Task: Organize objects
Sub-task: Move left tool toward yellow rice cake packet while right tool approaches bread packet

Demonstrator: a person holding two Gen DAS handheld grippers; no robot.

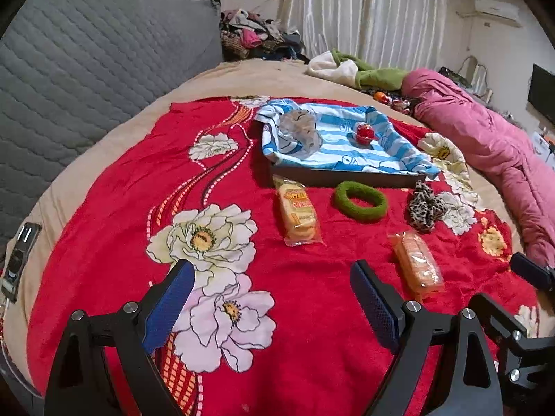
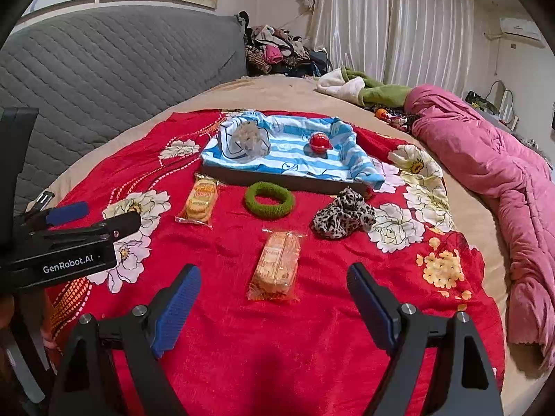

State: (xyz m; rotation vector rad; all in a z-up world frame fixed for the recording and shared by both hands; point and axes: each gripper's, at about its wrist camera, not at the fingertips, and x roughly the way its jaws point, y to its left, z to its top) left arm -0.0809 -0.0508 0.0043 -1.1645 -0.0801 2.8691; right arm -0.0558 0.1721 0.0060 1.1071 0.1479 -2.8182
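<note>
Both tongs hang over the bed with jaws spread wide and nothing between the blue pads: the left gripper (image 1: 272, 298) above the big printed flowers of the red blanket (image 1: 114, 187), the right gripper (image 2: 274, 300) just short of a biscuit packet (image 2: 275, 265).

Further up the blanket sits the dark tray (image 2: 312, 182), lined with a blue-striped cloth (image 2: 291, 159); in it lie a greyish scrunchie (image 2: 250, 140) and a small red ball (image 2: 319, 143). Just in front of the tray lies a green scrunchie (image 2: 269, 199), with a second biscuit packet (image 2: 200, 202) to its left and a leopard-print scrunchie (image 2: 341, 216) to its right, none touching.

Only the right wrist view shows the left gripper's side, with its GenRobot.AI lettering. Only the left wrist view shows a dark phone-like device (image 1: 19, 260) at the blanket's left edge.
</note>
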